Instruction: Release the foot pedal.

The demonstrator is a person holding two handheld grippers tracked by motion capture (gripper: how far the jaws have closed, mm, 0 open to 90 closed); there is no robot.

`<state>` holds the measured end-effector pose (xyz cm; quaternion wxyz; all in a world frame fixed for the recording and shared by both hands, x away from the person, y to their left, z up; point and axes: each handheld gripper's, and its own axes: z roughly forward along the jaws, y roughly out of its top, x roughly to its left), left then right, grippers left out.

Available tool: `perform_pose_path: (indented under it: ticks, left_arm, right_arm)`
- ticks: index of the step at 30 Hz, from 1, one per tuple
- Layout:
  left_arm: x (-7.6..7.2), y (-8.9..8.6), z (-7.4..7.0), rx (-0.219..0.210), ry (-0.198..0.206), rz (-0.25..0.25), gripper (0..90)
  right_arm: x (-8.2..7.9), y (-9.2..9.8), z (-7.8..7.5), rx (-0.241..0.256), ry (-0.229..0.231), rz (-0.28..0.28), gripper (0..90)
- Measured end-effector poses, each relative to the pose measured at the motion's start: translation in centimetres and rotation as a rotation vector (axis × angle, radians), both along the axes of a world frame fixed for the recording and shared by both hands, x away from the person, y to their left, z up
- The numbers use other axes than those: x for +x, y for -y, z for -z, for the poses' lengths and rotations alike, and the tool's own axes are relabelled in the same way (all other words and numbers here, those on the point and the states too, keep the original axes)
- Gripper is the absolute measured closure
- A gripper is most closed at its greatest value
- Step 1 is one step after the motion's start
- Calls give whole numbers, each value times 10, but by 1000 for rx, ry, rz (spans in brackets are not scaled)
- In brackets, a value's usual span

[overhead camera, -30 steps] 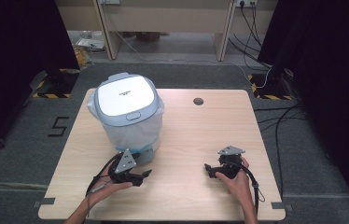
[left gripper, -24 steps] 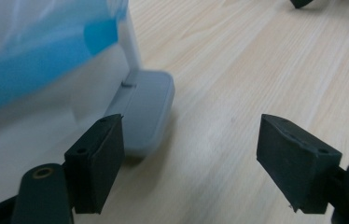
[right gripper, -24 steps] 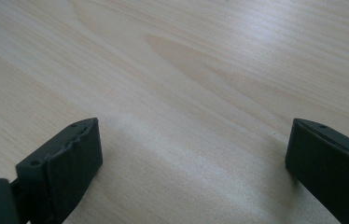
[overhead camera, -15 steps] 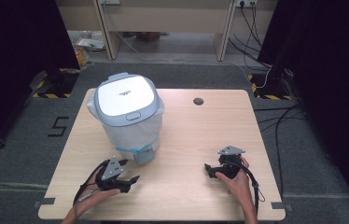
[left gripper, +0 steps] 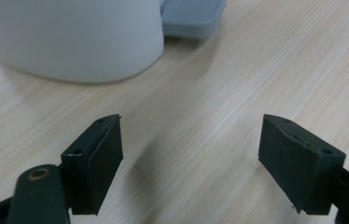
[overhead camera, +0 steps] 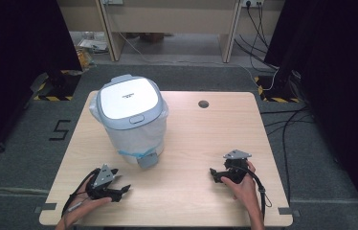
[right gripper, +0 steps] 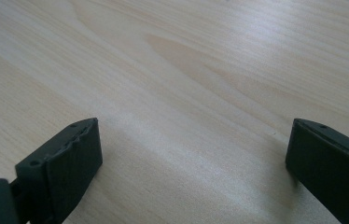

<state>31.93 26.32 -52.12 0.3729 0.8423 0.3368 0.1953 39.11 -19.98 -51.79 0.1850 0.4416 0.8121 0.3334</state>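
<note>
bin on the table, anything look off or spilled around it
Nothing stands out. The white pedal bin stands upright with its lid shut, its liner bag's edge tucked under the lid all round, and its grey pedal facing the person. The table around it shows no spill. Both grippers rest open, apart from it.

A light wooden table (overhead camera: 191, 143) stands on grey carpet (overhead camera: 311, 158), with black curtains (overhead camera: 340, 57) at both sides.

My high camera looks forward and down from my side onto the whole desk (overhead camera: 191, 139). Each tongs camera sits low and very close to the wood. The left one shares the white bin (left gripper: 70, 37) with the high view.
</note>
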Motion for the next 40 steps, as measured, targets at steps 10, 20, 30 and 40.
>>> perform_pose_path:
  ticks: [10,20,30,40]
  left_arm:
    - [-3,-16,4,-60,-76,-9,185]
    - [-9,-25,4,-65,-74,-60,185]
    - [-9,-25,4,-66,-75,-63,179]
    - [-9,-25,4,-67,-75,-62,178]
  right_arm:
    - [0,0,0,-1,1,-1,41]
    - [0,0,0,-2,-1,-1,41]
    - [0,0,0,-1,0,-1,40]
    - [0,0,0,-2,1,-2,39]
